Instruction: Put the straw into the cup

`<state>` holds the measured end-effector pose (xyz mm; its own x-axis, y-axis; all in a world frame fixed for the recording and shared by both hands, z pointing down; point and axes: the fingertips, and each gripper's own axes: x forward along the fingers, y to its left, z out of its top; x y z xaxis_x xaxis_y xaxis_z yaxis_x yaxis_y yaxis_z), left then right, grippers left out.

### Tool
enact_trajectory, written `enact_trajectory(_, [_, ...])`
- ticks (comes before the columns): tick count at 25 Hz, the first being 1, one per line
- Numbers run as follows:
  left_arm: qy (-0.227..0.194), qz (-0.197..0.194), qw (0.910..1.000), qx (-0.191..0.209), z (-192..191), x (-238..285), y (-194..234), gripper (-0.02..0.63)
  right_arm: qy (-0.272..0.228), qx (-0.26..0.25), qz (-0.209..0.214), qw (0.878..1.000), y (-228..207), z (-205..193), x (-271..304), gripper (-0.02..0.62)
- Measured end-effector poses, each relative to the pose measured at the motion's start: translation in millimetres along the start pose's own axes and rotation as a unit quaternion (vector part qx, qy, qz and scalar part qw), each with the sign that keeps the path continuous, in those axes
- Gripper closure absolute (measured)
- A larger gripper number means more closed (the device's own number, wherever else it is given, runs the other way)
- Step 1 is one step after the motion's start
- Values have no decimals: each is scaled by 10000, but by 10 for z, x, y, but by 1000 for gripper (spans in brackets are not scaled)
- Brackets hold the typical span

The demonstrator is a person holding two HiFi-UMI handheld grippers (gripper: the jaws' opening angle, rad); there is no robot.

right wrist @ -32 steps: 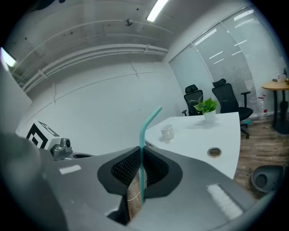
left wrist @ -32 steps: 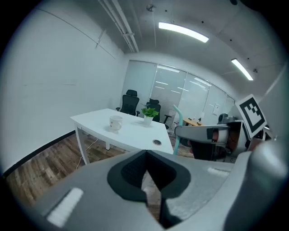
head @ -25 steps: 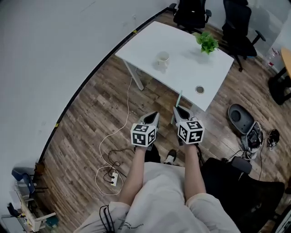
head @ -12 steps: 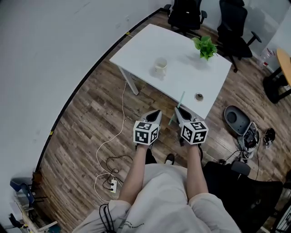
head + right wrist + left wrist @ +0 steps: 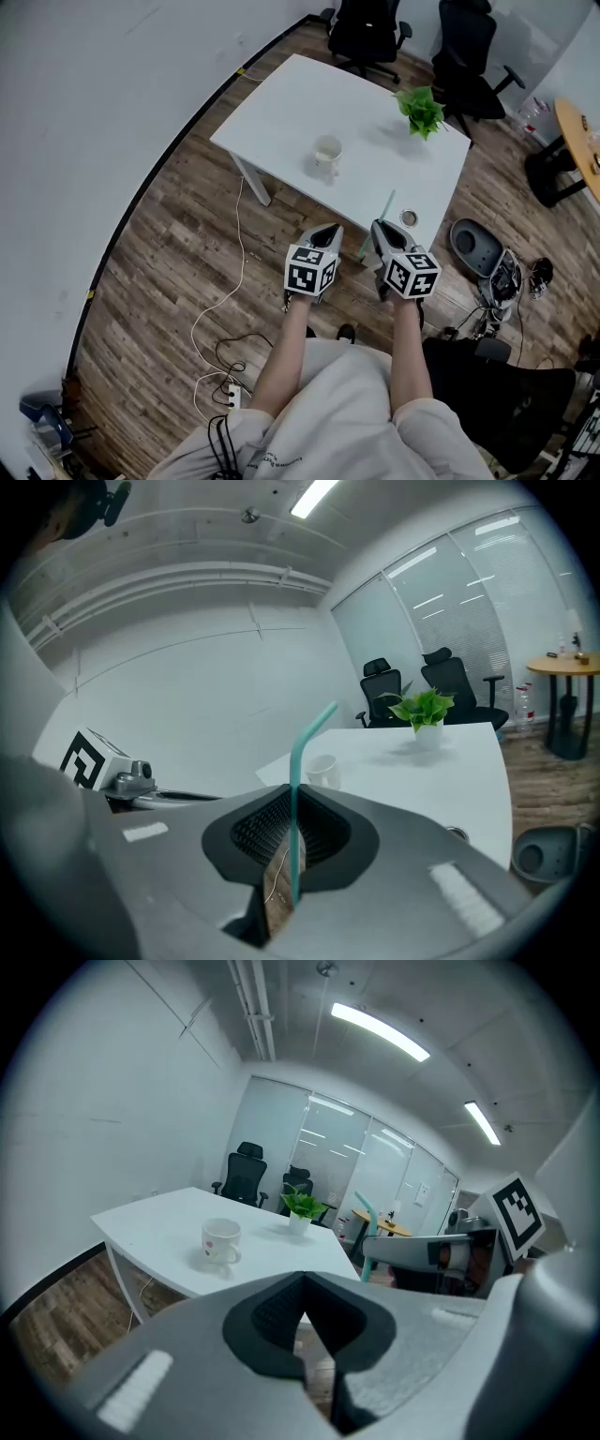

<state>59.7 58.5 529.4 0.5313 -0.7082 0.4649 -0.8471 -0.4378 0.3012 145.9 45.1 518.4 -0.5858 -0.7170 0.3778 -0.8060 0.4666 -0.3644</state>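
Office floor gives way to a white bench (image 5: 281, 112) that lies closer to the person than a second ago, with both claws now just short of its near edge. At that edge the right claw (image 5: 292, 806) pinches a teal straw (image 5: 294, 752), which is upright with its top bent over. The left claw (image 5: 302, 1288) is pressed together. Mid-bench, a white cup (image 5: 327, 152) stands upright, well apart from the straw, its inside too small to read. A potted plant (image 5: 421, 110) occupies the far right corner.
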Motion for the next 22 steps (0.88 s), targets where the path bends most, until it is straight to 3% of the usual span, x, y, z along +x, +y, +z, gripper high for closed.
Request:
enact_trajectory(9, [83,-354,9993,-62,192,180,379,606,-47,216,-431,9988,-74,118,396,549])
enact_trajectory(22, [530,-736,9948,457,203,59,1087,605,-663,782,-531,9933,243,329,1094,551])
